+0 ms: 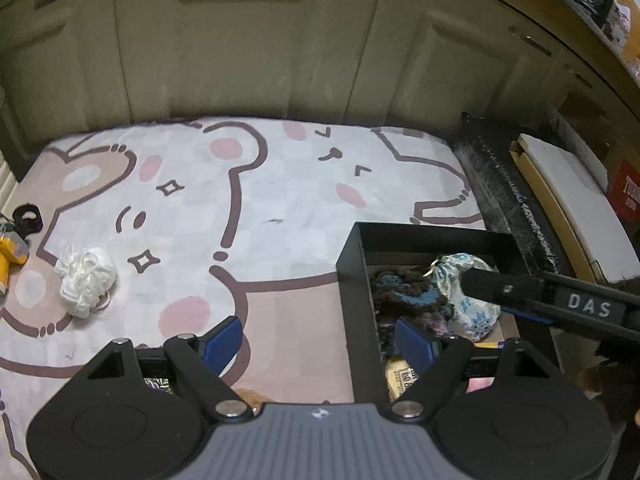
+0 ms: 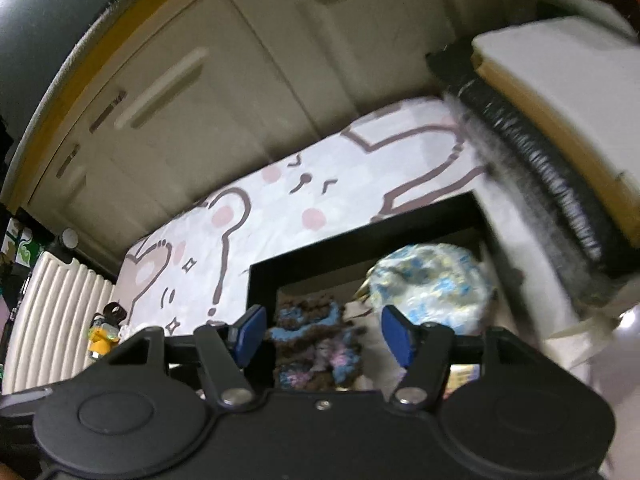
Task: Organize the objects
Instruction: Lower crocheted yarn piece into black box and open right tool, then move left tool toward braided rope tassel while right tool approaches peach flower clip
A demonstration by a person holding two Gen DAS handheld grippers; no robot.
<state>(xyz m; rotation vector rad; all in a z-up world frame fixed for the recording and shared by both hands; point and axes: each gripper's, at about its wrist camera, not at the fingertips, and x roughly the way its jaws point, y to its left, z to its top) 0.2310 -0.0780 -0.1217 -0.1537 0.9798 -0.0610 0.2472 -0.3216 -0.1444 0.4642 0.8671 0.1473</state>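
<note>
A black box (image 1: 352, 264) stands on the cartoon-print bed sheet (image 1: 280, 184) at the right. In it lie a pale floral pouch (image 1: 476, 308) (image 2: 432, 280) and a brown-and-blue knitted piece (image 1: 408, 292) (image 2: 312, 344). My left gripper (image 1: 320, 344) is open, its blue pads straddling the box's left wall. My right gripper (image 2: 324, 336) is open above the knitted piece, the pouch just beyond its right pad. One of its fingers (image 1: 488, 286) reaches over the pouch in the left wrist view. A white yarn bundle (image 1: 86, 280), a yellow toy (image 1: 10, 256) (image 2: 102, 338) and a black ring (image 1: 27, 218) lie at the sheet's left.
Cream cupboard doors (image 1: 248, 48) close off the far side of the bed. A black rolled mat (image 1: 512, 208), a white slab (image 1: 568, 200) and a red box (image 1: 626, 192) lie right of the box. A white ribbed radiator (image 2: 52, 312) stands at the left.
</note>
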